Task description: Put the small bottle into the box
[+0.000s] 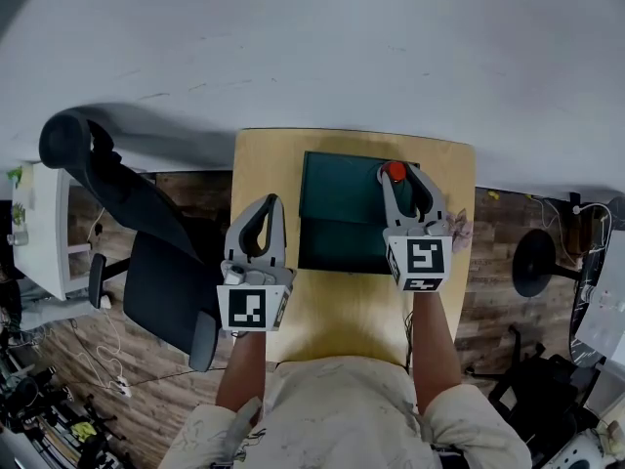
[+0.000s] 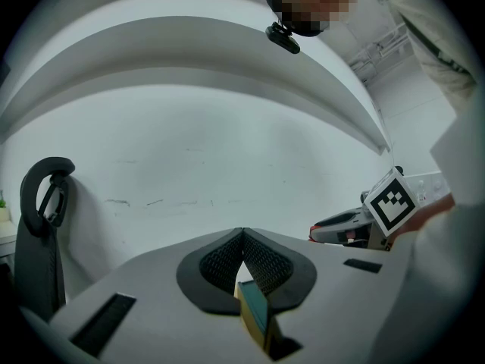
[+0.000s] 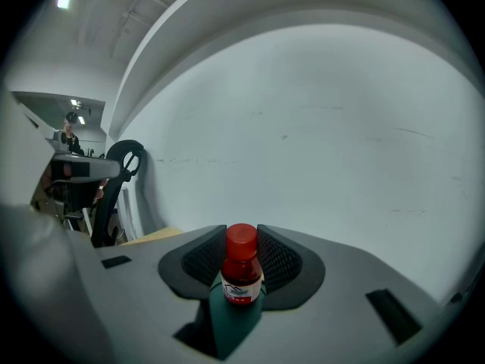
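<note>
Right hand-held gripper (image 1: 398, 176) clamped on small bottle (image 3: 242, 268) at far right corner of green box (image 1: 337, 213). Left hand-held gripper (image 1: 270, 203) closed, empty, over worktop (image 1: 342, 306) left of box.

You have bare table (image 1: 342, 311) before the box (image 1: 337, 203); a chair (image 1: 156, 272) stands just left, the wall (image 1: 312, 47) beyond

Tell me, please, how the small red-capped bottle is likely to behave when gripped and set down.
Probably rigid: the small bottle looks undented where the right gripper clamps it. Tall, narrow and round, it may tip if set down carelessly, then roll.
</note>
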`<control>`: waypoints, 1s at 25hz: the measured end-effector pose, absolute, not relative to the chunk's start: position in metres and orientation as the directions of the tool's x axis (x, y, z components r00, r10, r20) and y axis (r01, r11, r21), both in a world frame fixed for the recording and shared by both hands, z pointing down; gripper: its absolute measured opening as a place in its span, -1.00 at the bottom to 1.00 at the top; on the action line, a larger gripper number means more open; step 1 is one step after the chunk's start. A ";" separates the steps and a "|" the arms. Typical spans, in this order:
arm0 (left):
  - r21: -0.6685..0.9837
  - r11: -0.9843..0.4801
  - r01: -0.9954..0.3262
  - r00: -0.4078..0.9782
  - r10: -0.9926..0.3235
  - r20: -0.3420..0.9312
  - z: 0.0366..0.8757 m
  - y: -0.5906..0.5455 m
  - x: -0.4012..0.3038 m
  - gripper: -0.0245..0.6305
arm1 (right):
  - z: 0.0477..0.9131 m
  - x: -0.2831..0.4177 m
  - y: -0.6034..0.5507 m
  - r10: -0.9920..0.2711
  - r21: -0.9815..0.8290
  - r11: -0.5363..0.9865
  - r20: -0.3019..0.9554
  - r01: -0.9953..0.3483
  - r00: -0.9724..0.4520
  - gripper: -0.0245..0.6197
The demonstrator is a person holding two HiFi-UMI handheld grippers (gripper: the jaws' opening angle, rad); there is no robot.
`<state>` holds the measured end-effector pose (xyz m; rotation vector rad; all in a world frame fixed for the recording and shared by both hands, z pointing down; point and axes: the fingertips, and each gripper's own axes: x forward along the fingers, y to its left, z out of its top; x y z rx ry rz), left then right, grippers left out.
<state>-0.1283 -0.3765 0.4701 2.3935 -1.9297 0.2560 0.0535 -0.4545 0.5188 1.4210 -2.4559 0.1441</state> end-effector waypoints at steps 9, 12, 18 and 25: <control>-0.059 -0.211 -0.976 0.205 -0.975 0.090 0.444 -0.363 -0.127 -0.90 | 0.489 0.051 -0.438 -0.831 0.080 0.521 0.273 -0.850 -0.484 -0.50; -0.065 -0.211 -0.975 0.207 -0.976 0.069 0.434 -0.355 -0.126 -0.90 | 0.477 0.052 -0.428 -0.835 0.087 0.522 0.258 -0.849 -0.487 -0.50; -0.078 -0.229 -0.970 0.227 -0.973 0.029 0.412 -0.339 -0.119 -0.90 | 0.451 0.060 -0.407 -0.851 0.109 0.506 0.221 -0.855 -0.476 -0.50; -0.093 -0.262 -0.961 0.263 -0.965 0.000 0.395 -0.320 -0.110 -0.90 | 0.428 0.068 -0.380 -0.869 0.125 0.484 0.188 -0.866 -0.458 -0.50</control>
